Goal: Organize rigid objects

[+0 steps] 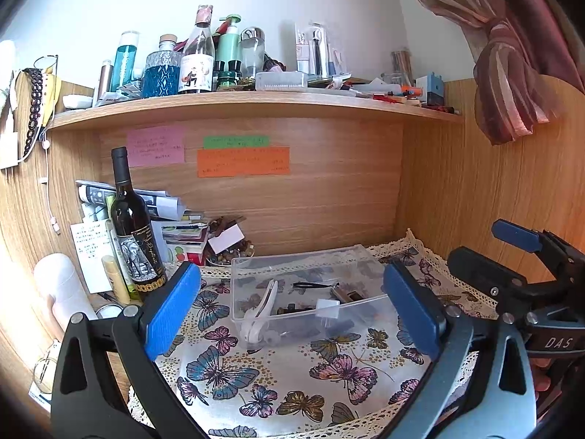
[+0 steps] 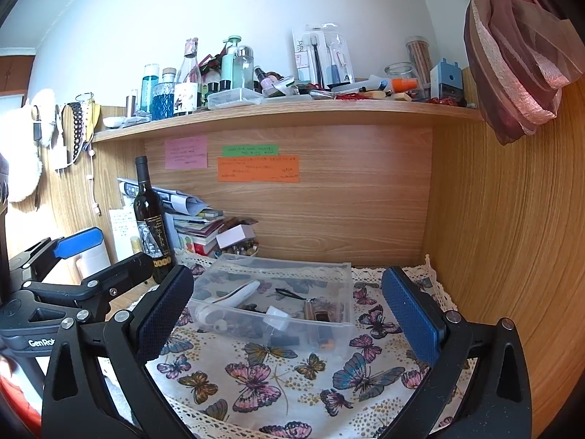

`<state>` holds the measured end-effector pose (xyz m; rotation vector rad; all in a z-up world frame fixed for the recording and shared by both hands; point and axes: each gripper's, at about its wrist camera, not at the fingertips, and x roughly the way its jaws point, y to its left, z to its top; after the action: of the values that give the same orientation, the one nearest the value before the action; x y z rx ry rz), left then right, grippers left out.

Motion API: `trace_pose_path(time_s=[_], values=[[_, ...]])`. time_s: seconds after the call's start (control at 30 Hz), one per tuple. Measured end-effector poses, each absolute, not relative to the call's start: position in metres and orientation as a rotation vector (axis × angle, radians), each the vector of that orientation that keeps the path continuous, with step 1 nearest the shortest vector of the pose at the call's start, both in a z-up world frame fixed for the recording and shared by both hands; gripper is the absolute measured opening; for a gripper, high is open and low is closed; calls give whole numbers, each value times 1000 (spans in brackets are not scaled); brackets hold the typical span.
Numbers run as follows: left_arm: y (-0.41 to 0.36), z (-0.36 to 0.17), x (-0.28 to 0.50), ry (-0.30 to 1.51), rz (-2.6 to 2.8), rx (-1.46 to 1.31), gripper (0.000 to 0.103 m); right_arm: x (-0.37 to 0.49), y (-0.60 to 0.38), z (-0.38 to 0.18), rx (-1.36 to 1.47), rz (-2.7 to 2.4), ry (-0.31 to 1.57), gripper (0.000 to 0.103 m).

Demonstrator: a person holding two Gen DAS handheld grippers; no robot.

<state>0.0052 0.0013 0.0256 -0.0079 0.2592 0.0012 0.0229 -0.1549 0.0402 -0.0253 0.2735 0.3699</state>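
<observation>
— Where is the bin [image 1: 310, 285] sitting?
— On the counter [image 1: 278, 376], straight ahead of both grippers, long side lying across them.
— Either one carrying anything?
— No. The left gripper [image 1: 292, 311] and right gripper [image 2: 289, 314] are both gaping wide, empty, about equally near.

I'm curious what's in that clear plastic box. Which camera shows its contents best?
The left wrist view: it looks down into the clear box, showing the white tool whole. The right wrist view sees the box lower, partly through its front wall.
</observation>
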Motion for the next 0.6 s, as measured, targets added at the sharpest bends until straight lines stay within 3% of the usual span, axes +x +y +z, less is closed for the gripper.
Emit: trace_pose_path(time_s=[0.6], values=[[0, 26, 9, 272, -14, -14, 101, 25, -156, 40, -17, 366, 277, 103]])
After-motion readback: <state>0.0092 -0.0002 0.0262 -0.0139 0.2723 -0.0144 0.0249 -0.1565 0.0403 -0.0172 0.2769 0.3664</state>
